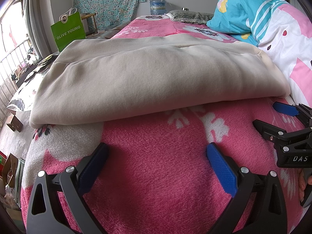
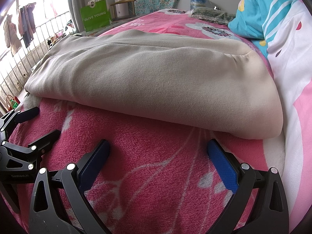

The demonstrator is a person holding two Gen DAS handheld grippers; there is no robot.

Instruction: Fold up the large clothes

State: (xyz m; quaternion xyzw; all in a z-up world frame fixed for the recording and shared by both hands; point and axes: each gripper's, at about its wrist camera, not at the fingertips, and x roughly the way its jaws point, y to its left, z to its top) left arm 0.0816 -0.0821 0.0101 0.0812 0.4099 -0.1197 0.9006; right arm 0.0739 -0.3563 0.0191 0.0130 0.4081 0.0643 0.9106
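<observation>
Open pink blanket lies in front of both grippers, nothing on it, so there's clear room to slide forward. Left gripper spread wide, right gripper spread wide too, side by side and near each other, so sideways room between them is tight. Straight ahead the folded beige garment blocks the way, its near edge lying on the blanket. To the right, the quilt presses right against the garment, no gap there. On the left the bed edge drops off, open air beyond, with a green bag standing farther back.
</observation>
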